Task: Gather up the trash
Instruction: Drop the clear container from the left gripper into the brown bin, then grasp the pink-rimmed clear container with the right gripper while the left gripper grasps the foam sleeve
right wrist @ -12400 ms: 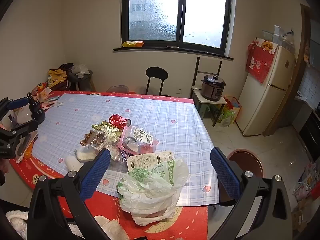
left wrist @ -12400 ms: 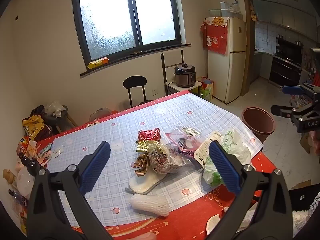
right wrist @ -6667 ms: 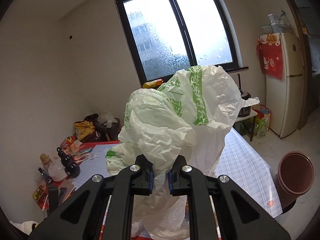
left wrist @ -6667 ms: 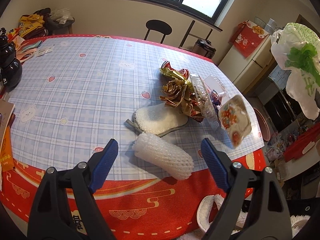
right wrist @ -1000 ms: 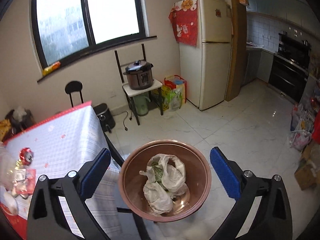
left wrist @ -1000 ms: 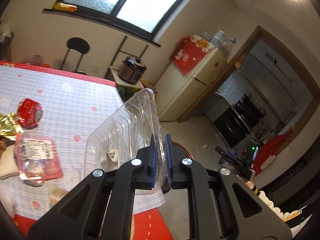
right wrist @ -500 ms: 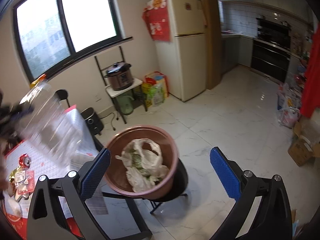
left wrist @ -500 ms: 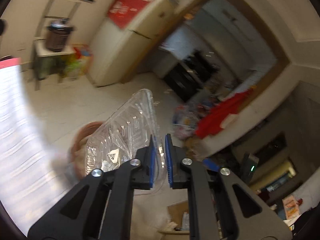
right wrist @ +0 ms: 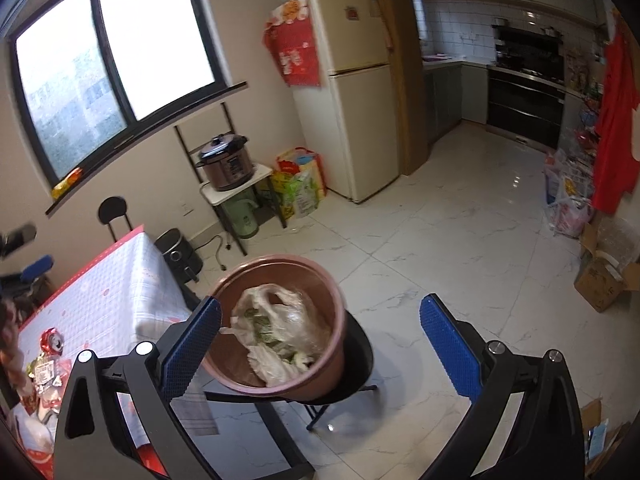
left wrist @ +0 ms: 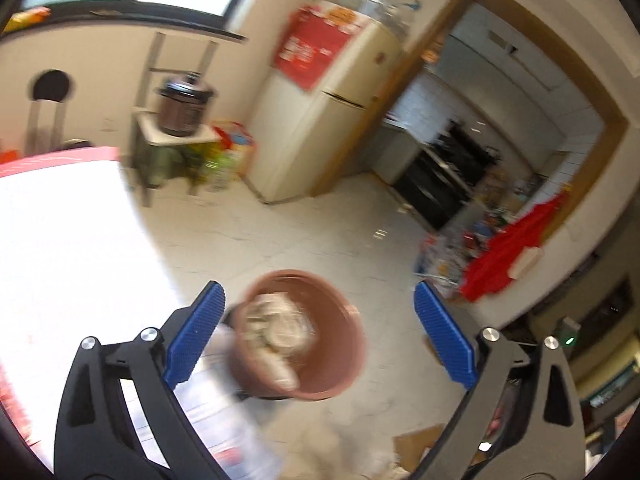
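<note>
Left gripper [left wrist: 316, 332]: jaws wide, holding nothing, above the brown bin [left wrist: 298, 336]. Right gripper [right wrist: 320, 344]: jaws wide, holding nothing. Bin [right wrist: 280, 324] holds white bag [right wrist: 276, 332]; table [right wrist: 108, 292] left with remaining trash [right wrist: 46, 368].

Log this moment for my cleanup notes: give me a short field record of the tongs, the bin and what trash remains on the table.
left tongs: open, empty, above the bin
right tongs: open, empty, facing the bin
bin: brown, on a black stool beside the table
bin contents: crumpled white plastic bag; clear items too blurred to tell
table: red can and labelled wrappers left
</note>
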`<state>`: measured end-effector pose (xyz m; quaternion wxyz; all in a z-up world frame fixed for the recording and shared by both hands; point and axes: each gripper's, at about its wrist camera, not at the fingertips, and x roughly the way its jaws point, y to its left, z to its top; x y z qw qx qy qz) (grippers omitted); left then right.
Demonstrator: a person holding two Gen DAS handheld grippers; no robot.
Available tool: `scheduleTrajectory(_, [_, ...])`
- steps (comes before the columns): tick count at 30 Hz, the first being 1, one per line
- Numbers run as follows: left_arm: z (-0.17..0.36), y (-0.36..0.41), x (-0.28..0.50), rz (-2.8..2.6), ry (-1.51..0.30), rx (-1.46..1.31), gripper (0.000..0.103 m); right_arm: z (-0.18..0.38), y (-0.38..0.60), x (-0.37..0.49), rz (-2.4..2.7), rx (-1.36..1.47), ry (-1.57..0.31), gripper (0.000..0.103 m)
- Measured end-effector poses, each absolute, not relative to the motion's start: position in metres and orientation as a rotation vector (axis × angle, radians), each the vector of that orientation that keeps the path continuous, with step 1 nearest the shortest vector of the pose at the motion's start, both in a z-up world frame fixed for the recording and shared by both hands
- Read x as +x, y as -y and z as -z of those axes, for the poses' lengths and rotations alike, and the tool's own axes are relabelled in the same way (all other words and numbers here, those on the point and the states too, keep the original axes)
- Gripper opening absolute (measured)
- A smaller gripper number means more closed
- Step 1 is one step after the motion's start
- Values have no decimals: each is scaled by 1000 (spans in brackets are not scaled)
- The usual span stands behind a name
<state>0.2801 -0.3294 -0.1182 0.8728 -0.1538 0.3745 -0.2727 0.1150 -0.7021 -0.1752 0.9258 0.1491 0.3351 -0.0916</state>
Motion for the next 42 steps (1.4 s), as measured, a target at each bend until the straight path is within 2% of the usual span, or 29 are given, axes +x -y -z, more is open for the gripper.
scheduleTrajectory(6, [112, 226, 228, 293, -714, -295, 97, 174, 649, 150, 53, 251, -704, 98])
scheduleTrajectory(14, [107, 64, 120, -100, -648, -319, 97, 172, 531, 179, -161, 190, -736, 98])
scheduleTrajectory(20, [125, -21, 48, -256, -695, -346, 97, 170, 449, 173, -297, 155, -763, 98])
scheduleTrajectory(31, [178, -105, -12, -321, -798, -489, 97, 183, 307, 148, -426, 82, -863, 98])
scheduleTrajectory(42, [249, -121, 15, -155, -945, -673, 94, 189, 223, 137, -430, -39, -927, 98])
